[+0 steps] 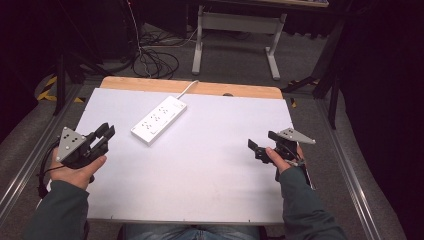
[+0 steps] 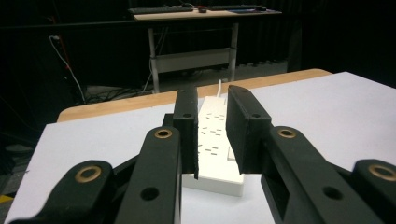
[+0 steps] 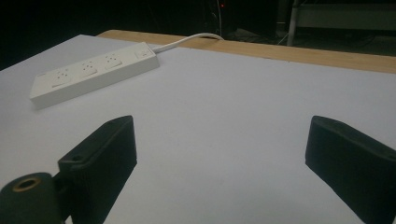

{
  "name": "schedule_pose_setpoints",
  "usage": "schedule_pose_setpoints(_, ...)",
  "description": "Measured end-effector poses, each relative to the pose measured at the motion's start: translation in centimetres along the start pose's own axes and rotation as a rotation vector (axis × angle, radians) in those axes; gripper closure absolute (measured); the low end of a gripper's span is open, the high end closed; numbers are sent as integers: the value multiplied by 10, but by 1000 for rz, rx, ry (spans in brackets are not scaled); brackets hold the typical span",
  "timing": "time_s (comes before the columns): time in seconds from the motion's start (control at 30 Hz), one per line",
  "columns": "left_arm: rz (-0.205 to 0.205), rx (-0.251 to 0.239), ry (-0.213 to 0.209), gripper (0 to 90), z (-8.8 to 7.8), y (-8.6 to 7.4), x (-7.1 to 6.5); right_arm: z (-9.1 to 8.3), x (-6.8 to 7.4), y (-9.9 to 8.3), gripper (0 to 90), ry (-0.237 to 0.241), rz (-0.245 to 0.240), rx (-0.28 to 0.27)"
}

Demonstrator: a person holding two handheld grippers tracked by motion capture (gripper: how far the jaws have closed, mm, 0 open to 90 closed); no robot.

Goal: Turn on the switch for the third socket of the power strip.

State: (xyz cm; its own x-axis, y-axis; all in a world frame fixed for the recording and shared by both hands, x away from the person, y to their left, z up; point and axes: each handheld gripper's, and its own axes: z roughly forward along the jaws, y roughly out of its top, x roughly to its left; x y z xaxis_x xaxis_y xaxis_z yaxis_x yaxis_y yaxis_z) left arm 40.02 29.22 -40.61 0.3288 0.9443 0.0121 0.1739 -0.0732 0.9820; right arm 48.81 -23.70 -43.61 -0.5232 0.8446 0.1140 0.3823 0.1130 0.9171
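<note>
Left gripper [image 1: 106, 133] near the table's left edge, jaws slightly parted, grasping nothing, aimed at the white plastic six-outlet power strip [image 1: 159, 120]. Strip just to its far right, long axis running from near-left to far-right, cord end far. Right gripper [image 1: 260, 141] wide open, empty, well apart on the right; left clearly nearer.

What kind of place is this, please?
Probably a lab or workshop for recording handling tasks: black curtains around, loose cables on the floor, a height-adjustable desk behind, and a white-topped table bearing a power strip.
</note>
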Motion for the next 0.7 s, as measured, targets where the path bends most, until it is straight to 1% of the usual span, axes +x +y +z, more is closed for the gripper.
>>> schedule_pose_setpoints(0.13, -10, -21, 8, 710, -3, 0, 2, 0, 0, 0, 93, 0, 0, -1)
schedule_pose_setpoints(0.33, -16, -37, 14, 670, -6, 0, 5, 0, 0, 0, 93, 2, 0, -1)
schedule_pose_setpoints(0.57, -30, -32, 26, 627, -5, -2, 8, 0, 1, 1, 93, -1, -1, 0)
schedule_pose_setpoints(0.7, -42, -35, 39, 573, -5, -2, 9, 0, 0, 0, 93, -1, -2, 1)
